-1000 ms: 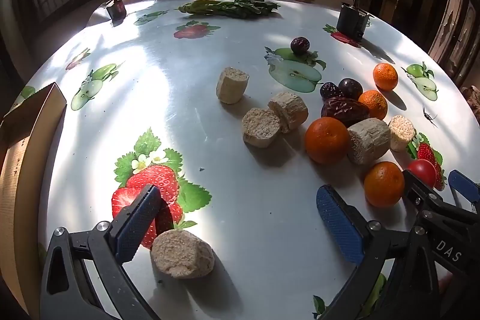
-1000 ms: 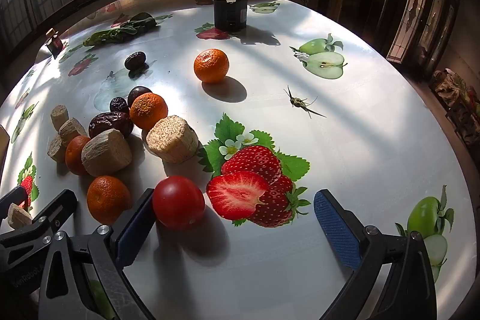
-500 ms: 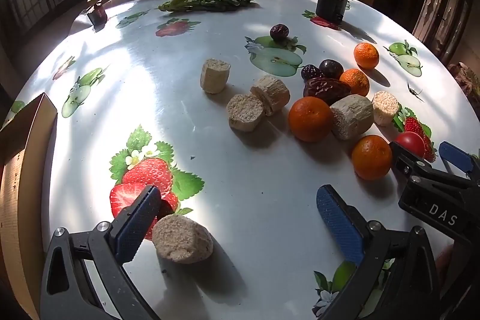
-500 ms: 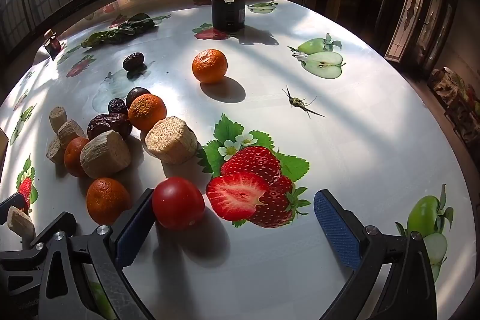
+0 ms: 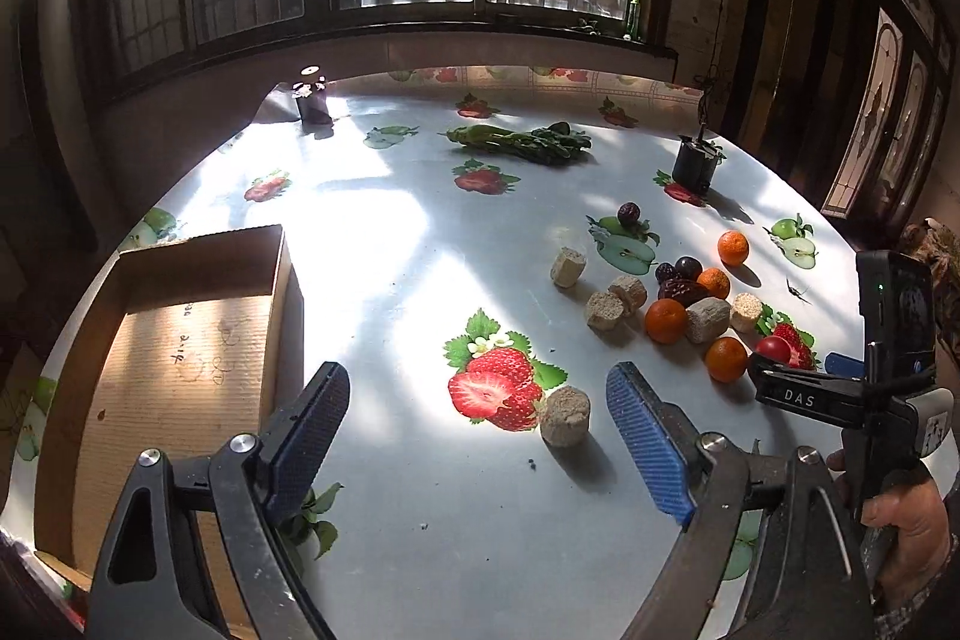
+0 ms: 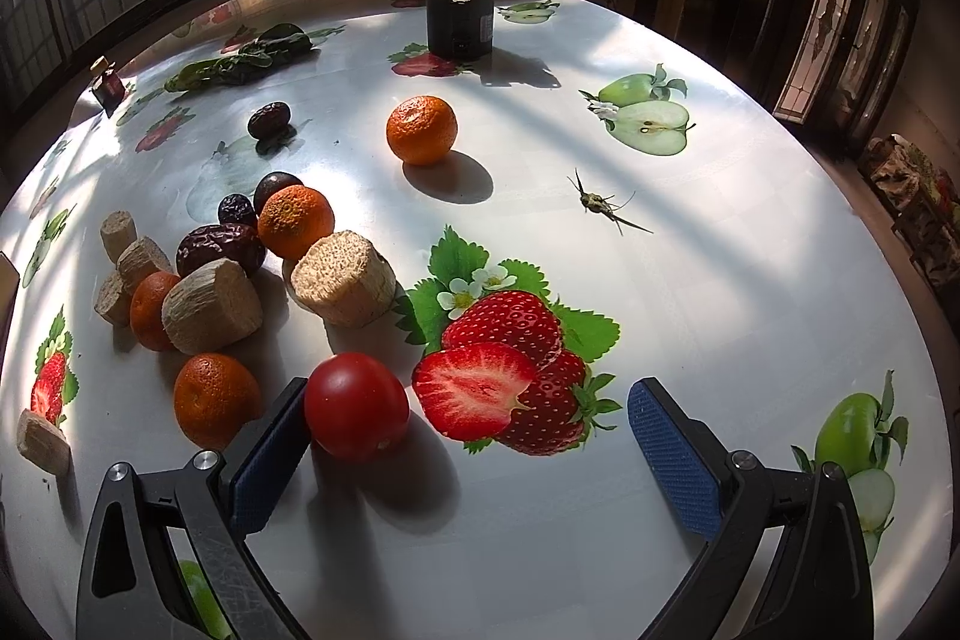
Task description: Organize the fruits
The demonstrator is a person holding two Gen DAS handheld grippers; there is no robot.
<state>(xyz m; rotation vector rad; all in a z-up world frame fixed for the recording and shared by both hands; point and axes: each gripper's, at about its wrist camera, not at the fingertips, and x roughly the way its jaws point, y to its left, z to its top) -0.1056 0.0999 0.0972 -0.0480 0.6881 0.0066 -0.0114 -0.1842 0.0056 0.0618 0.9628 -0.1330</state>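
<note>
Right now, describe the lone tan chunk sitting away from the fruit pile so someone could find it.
Start at the cardboard box on the table's left side, then look right to the big printed strawberry. The tan chunk sits alone against that picture's right edge, well apart from the pile of oranges, dates and other chunks.

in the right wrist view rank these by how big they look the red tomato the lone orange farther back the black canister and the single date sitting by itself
1. Red tomato, though it sits nearest the camera.
2. Black canister and lone orange look about alike; I won't rank them.
3. Single date, clearly the smallest.
</note>
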